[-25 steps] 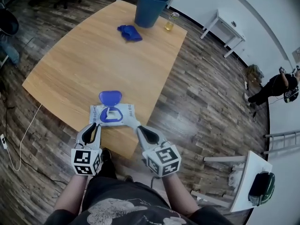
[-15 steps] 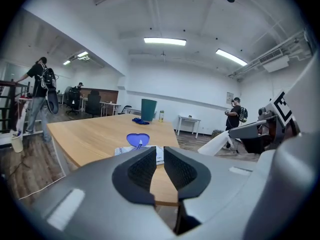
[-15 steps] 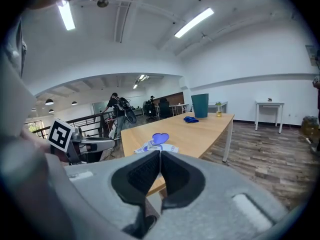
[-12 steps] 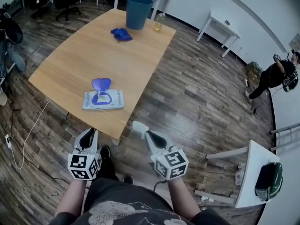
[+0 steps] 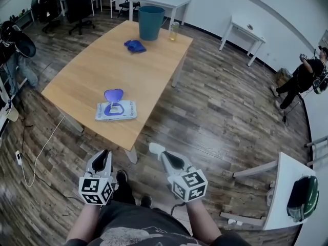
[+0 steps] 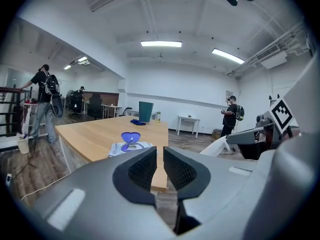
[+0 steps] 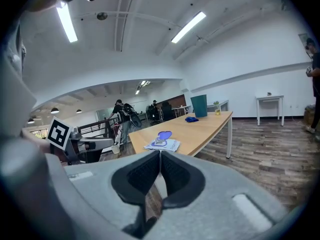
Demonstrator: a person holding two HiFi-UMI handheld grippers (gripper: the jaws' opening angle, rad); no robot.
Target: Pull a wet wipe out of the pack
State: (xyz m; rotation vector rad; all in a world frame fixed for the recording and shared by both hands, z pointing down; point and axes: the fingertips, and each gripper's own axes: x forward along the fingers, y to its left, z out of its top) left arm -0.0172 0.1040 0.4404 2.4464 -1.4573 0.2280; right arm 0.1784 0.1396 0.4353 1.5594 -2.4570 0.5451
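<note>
The wet wipe pack (image 5: 117,110) lies flat near the front edge of the wooden table (image 5: 97,68), its blue lid (image 5: 113,94) flipped open. It also shows as the pack (image 6: 129,145) in the left gripper view and as the pack (image 7: 161,144) in the right gripper view. Both grippers are held off the table, over the floor in front of it. My right gripper (image 5: 161,153) is shut on a white wet wipe (image 5: 155,148), a pale strip between the pads (image 7: 150,171). My left gripper (image 5: 103,157) stands slightly open; its jaws have just been closing, with nothing between them.
At the table's far end stand a blue bin (image 5: 151,22), a crumpled blue cloth (image 5: 135,45) and a small jar (image 5: 175,31). White tables line the walls. A person (image 5: 302,78) stands at the far right, office chairs (image 5: 77,6) at the back left.
Both grippers have drawn back from the pack to over the floor. The white wipe came away from the pack in the right gripper. The pack stayed on the table.
</note>
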